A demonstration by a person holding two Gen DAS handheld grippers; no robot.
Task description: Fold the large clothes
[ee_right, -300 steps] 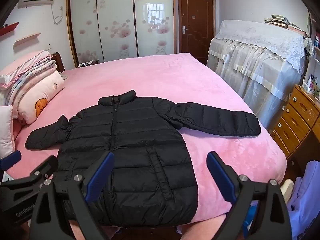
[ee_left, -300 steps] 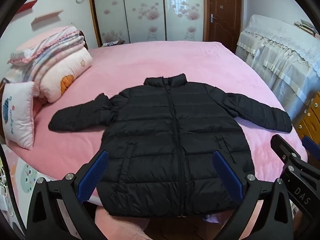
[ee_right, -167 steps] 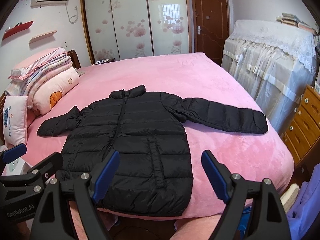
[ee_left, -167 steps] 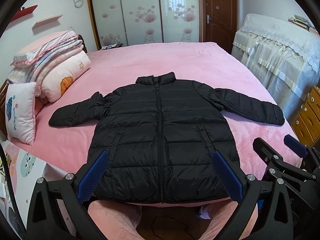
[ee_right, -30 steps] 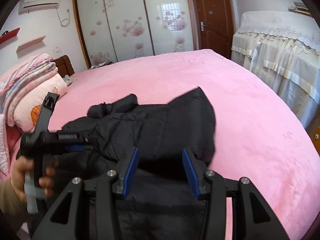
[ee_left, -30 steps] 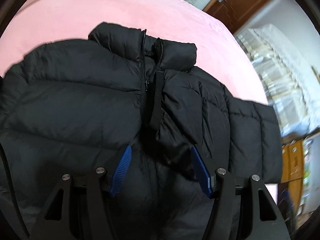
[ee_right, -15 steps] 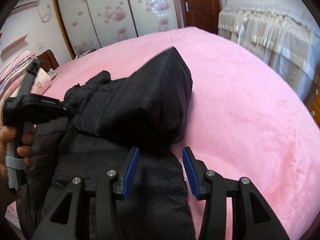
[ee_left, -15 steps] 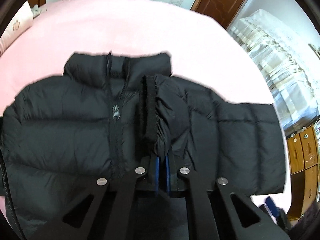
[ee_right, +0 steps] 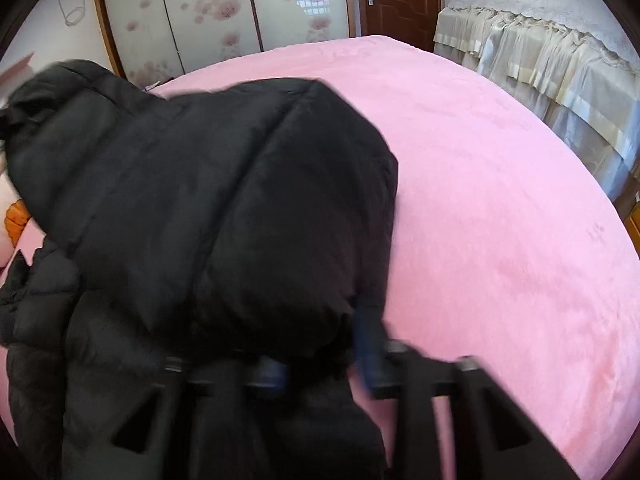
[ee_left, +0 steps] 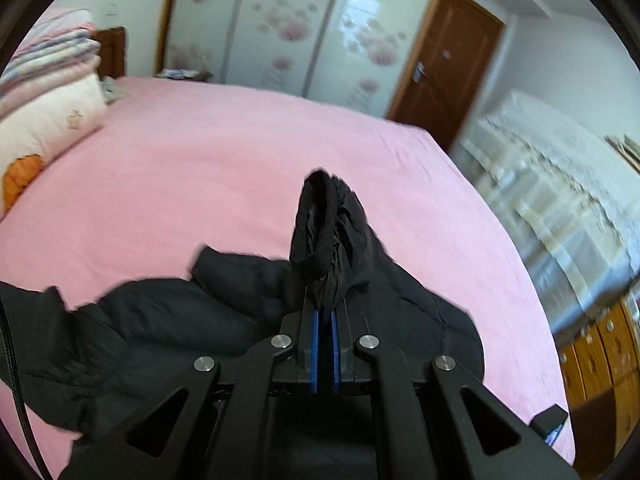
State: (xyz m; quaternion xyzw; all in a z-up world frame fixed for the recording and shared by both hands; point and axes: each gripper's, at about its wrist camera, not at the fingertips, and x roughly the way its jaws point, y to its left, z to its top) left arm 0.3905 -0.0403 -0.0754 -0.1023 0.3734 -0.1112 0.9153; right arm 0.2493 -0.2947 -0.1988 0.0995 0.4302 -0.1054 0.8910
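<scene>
A black puffer jacket (ee_left: 152, 332) lies on the pink bed (ee_left: 200, 168). My left gripper (ee_left: 324, 316) is shut on the cuff end of a sleeve (ee_left: 324, 224) and holds it up above the jacket's body. In the right wrist view the lifted sleeve and folded side of the jacket (ee_right: 208, 184) bulge over my right gripper (ee_right: 324, 356). Its blue pads (ee_right: 366, 344) stand apart around the fabric's edge, blurred by motion and partly hidden by the jacket.
Folded quilts and pillows (ee_left: 48, 92) are stacked at the bed's left. A wardrobe with flowered sliding doors (ee_left: 288, 28) and a brown door (ee_left: 444, 64) stand behind. A lace-covered piece of furniture (ee_right: 548, 28) and wooden drawers (ee_left: 600, 344) are at the right.
My left gripper, shut on the sleeve, has lifted it up off the jacket. The jacket fold has risen and moved toward my right gripper, covering its pads.
</scene>
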